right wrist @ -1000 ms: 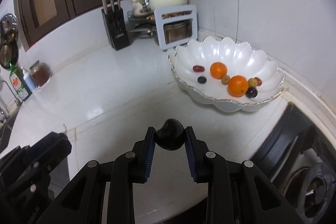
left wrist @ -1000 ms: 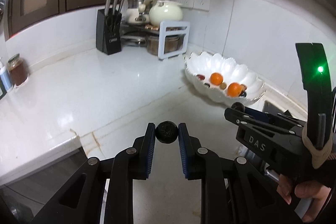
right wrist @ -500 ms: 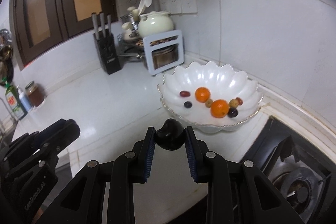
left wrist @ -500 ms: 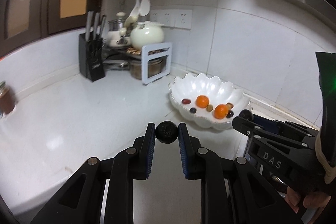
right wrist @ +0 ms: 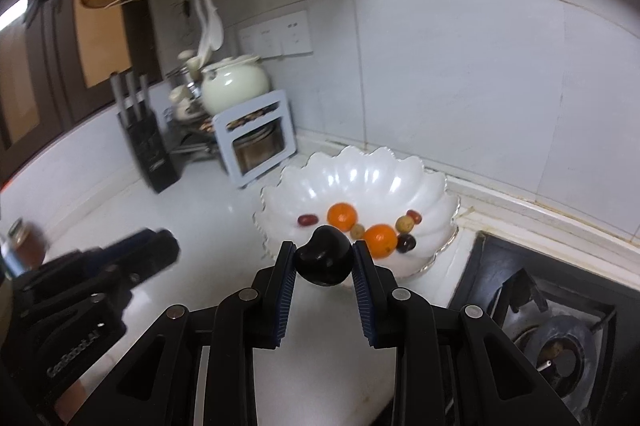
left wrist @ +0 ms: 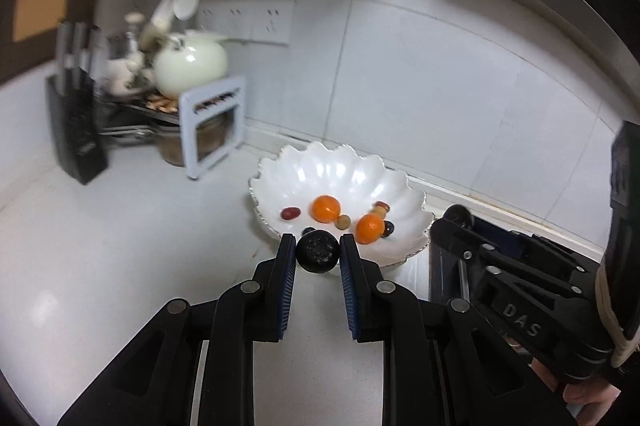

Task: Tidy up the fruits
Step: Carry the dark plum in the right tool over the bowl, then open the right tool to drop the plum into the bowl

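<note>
My left gripper [left wrist: 318,252] is shut on a small round black fruit [left wrist: 318,251], held above the counter just in front of the white scalloped bowl [left wrist: 340,174]. My right gripper [right wrist: 323,258] is shut on a larger dark glossy fruit [right wrist: 323,260], also just short of the bowl [right wrist: 360,170]. The bowl holds two oranges [left wrist: 326,208] [right wrist: 380,240] and several small dark, red and green fruits. The right gripper also shows in the left wrist view [left wrist: 456,222], and the left gripper shows in the right wrist view [right wrist: 152,250].
A white counter [left wrist: 120,246] runs to a corner with a black knife block [left wrist: 74,130], a white rack with pots [left wrist: 212,122] and a cream teapot [left wrist: 192,66]. A gas hob [right wrist: 560,342] lies right of the bowl. A jar [right wrist: 24,246] stands far left.
Both grippers have moved forward and up toward the bowl, each keeping its dark fruit. The bowl now sits near the centre of both views.
</note>
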Tool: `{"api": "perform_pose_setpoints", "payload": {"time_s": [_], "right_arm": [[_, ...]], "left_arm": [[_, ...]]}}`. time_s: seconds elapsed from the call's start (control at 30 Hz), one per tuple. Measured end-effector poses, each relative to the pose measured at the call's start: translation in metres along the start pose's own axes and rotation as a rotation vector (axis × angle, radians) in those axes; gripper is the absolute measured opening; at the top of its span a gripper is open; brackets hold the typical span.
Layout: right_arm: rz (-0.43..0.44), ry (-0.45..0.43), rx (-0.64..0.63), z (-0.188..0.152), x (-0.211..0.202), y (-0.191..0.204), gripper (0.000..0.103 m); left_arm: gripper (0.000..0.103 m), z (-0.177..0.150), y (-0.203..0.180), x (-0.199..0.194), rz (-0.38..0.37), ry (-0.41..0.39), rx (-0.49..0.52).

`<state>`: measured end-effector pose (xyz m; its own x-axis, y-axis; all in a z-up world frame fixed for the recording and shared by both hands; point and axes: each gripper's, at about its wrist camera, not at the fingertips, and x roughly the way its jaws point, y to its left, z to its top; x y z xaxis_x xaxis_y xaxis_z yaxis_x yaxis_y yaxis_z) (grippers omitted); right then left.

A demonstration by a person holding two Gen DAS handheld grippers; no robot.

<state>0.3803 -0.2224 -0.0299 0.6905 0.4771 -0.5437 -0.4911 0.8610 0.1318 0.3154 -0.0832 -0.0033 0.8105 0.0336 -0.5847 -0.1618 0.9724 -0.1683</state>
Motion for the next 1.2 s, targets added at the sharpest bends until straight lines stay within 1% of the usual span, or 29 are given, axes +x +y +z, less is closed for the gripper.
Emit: {"api": "perform_pose_setpoints", "payload": {"time_s": [0.07, 0.13, 0.27, 0.47, 0.7, 0.83, 0.9, 1.03, 1.2], "right_arm": [[-0.032, -0.013, 0.013, 0.006, 0.004, 0.004, 0.030], [-0.057, -0.020, 0.023, 0.011, 0.009, 0.008, 0.030], [-0.104, -0.033, 0.047, 0.021, 0.022, 0.014, 0.030], [-0.167, -0.034, 0.087, 0.032, 0.041, 0.016, 0.030], [-0.213, -0.024, 0.123, 0.047, 0.062, 0.007, 0.030], [-0.234, -0.007, 0.141, 0.058, 0.077, -0.003, 0.030], [-0.244, 0.006, 0.147, 0.063, 0.085, -0.008, 0.030], [-0.252, 0.047, 0.160, 0.070, 0.104, -0.021, 0.030], [-0.274, 0.111, 0.169, 0.071, 0.127, -0.039, 0.030]], "left_arm": [[0.023, 0.010, 0.010, 0.013, -0.035, 0.025, 0.006], [0.023, 0.017, 0.017, 0.022, -0.049, 0.034, 0.022], [0.023, 0.031, 0.024, 0.039, -0.068, 0.043, 0.087], [0.023, 0.057, 0.033, 0.058, -0.085, 0.022, 0.169], [0.023, 0.084, 0.029, 0.077, -0.105, 0.001, 0.242], [0.023, 0.097, 0.025, 0.094, -0.117, 0.014, 0.268], [0.023, 0.102, 0.021, 0.106, -0.108, 0.024, 0.287], [0.023, 0.106, 0.014, 0.132, -0.112, 0.072, 0.319], [0.023, 0.107, 0.001, 0.166, -0.101, 0.135, 0.358]]}}
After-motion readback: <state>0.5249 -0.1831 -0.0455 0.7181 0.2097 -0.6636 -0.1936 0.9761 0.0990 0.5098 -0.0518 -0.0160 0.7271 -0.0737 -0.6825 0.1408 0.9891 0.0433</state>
